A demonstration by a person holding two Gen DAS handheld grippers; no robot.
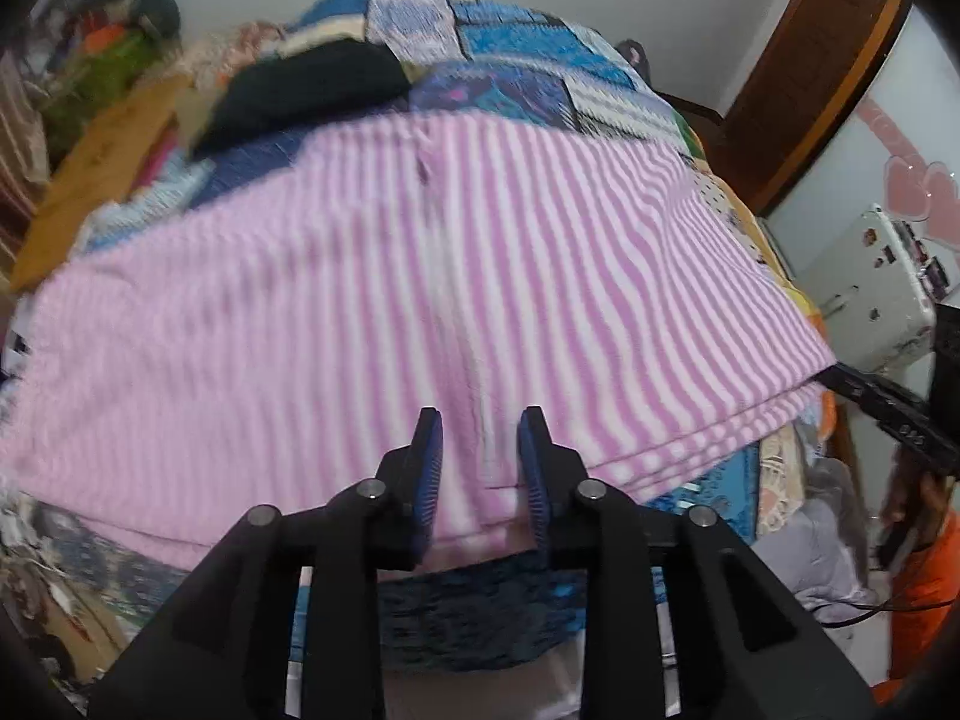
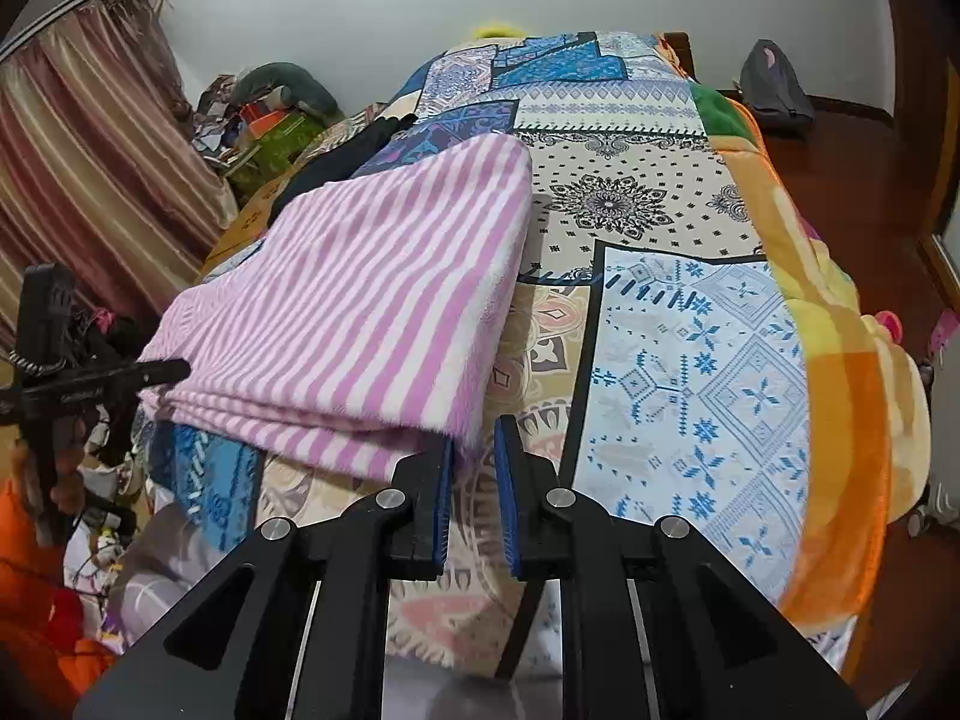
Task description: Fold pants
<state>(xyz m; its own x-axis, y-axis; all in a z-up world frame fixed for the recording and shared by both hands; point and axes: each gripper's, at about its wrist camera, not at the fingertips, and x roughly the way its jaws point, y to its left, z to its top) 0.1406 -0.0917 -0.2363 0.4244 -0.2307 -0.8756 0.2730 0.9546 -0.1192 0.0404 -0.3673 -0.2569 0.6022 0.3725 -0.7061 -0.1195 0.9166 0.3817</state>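
1. You are late in the fold, I judge: the striped pants [image 2: 360,300] lie in stacked layers on the patterned bedspread [image 2: 690,360], toward its left side.
2. Your left gripper [image 1: 480,420] hangs over the near edge of the pants with its jaws a little apart; they hold nothing.
3. Your right gripper [image 2: 474,438] is at the near right corner. Its jaws stand narrow, the corner just beside the left pad, not pinched.
4. The next move probably calls for a new grip on this near edge or a smoothing.
5. The left view is blurred, and the waistband and leg ends cannot be made out.
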